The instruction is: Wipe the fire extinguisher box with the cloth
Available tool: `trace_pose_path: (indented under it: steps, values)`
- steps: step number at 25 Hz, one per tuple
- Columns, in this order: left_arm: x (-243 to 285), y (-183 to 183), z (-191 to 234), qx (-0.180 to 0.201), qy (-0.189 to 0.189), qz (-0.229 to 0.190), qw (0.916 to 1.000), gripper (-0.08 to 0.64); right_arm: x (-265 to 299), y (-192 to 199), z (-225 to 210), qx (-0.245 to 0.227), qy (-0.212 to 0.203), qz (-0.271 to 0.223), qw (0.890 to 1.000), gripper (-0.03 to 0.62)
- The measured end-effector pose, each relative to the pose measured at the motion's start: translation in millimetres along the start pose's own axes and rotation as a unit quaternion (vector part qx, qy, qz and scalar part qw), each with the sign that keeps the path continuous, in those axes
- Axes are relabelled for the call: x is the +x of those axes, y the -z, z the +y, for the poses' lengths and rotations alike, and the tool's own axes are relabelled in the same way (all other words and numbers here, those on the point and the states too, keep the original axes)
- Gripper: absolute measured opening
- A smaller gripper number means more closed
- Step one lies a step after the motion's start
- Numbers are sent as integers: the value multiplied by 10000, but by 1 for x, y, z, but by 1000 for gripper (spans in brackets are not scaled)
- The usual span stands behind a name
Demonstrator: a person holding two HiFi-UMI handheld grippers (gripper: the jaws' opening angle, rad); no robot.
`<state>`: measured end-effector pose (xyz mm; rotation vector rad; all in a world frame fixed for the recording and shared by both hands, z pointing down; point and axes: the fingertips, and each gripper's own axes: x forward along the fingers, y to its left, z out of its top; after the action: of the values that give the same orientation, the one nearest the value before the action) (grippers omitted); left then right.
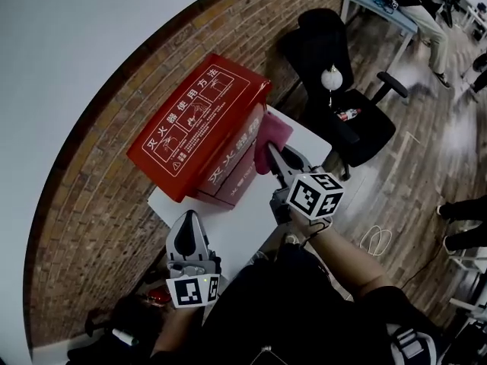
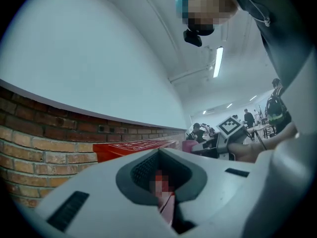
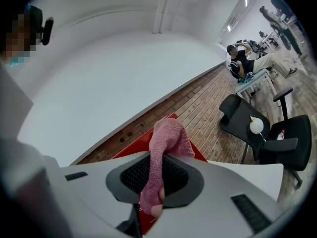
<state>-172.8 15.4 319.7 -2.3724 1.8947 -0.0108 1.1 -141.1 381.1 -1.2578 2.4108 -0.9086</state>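
The red fire extinguisher box lies tilted on the white table against the brick wall, its printed lid facing up. My right gripper is shut on a pink cloth, which rests against the box's right end. In the right gripper view the cloth hangs folded out of the right gripper, with the box just behind it. My left gripper hovers over the table's near edge, apart from the box, its jaws together and holding nothing. From the left gripper the box shows ahead.
A black office chair stands right of the table, with a white round object and a small bottle on it. A brick wall runs behind the box. A white cable lies on the wooden floor. People sit at a desk far back.
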Motion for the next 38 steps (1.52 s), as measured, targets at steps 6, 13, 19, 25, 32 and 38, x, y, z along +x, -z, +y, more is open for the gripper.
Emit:
trace_pose_path:
  steps: [6, 13, 19, 25, 32, 38]
  values:
    - [-2, 3, 1, 82, -64, 108, 9999, 49, 21, -17, -12, 668, -143, -186, 9975, 61]
    - [-5, 11, 8, 150, -183, 281, 9993, 49, 44, -29, -25, 1812, -415, -332, 9820, 61]
    - [-4, 15, 7, 206, -215, 386, 9988, 49, 63, -28, -27, 2972, -723, -389, 9513, 61]
    - [-6, 18, 2, 268, -235, 446, 9984, 49, 74, -19, -38, 3549, -690, -409, 9315, 61]
    - [-8, 23, 6, 274, -346, 509, 9977, 49, 80, -10, -50, 3771, -619, -322, 9235, 61]
    - [-9, 27, 4, 273, -397, 565, 9972, 49, 82, 2, -61, 3728, -494, -188, 9264, 61]
